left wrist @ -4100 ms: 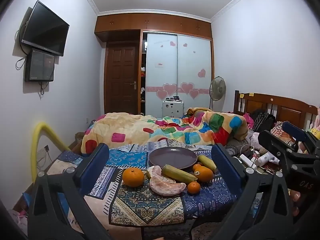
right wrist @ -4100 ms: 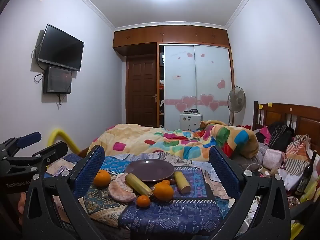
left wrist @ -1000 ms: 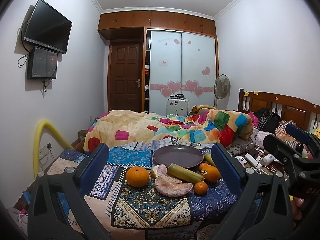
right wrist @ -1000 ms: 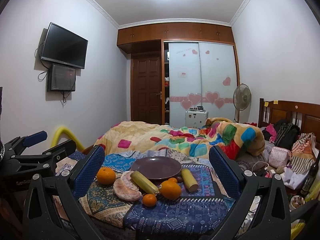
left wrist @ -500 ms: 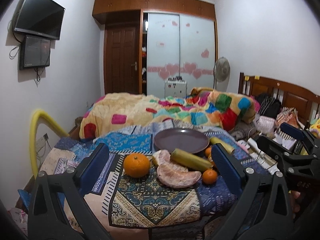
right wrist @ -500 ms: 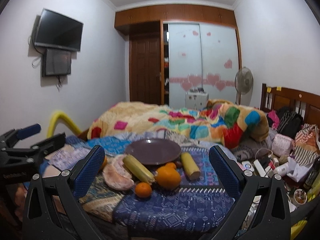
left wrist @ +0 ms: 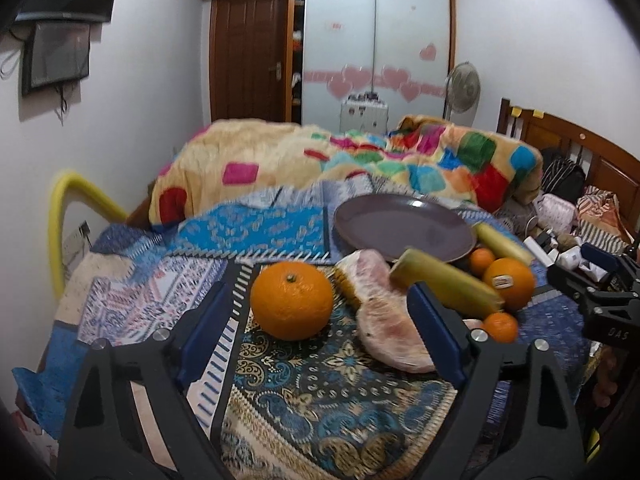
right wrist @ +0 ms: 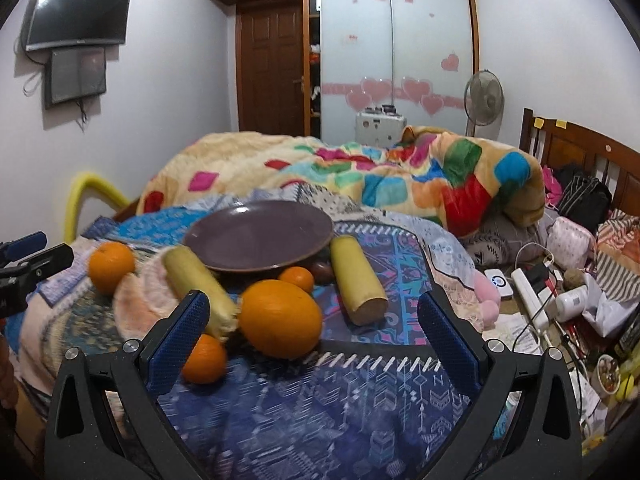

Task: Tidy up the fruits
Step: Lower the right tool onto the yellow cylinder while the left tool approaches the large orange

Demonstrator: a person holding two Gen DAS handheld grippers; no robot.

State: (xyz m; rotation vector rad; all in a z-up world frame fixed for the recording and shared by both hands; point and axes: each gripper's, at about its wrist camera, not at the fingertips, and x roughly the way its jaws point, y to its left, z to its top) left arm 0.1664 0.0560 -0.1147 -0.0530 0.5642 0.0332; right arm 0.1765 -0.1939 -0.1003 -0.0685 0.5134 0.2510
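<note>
On a patterned cloth lie a purple plate (left wrist: 404, 228) (right wrist: 260, 236), peeled pomelo pieces (left wrist: 384, 320), two yellow-green stalk pieces (left wrist: 444, 288) (right wrist: 358, 276) and several oranges. My left gripper (left wrist: 316, 300) hangs low in front of the big orange (left wrist: 292, 300). Its jaws are closing with that orange in the gap, and the pads stay clear of the peel. My right gripper (right wrist: 312, 302) is open in front of another large orange (right wrist: 280, 312), with a small orange (right wrist: 204, 360) by its left finger. Each gripper shows at the edge of the other's view.
A bright patchwork quilt (right wrist: 400, 176) is heaped behind the plate. Cables, a power strip (right wrist: 532, 300), bottles and bags crowd the right side by the wooden headboard (right wrist: 580, 148). A yellow foam tube (left wrist: 64, 216) arches at the left wall. A fan (right wrist: 484, 98) stands by the wardrobe.
Both grippers have dropped and pushed forward toward the fruit, tilting downward, so the fruit looms larger. The left jaws have narrowed around the big orange.
</note>
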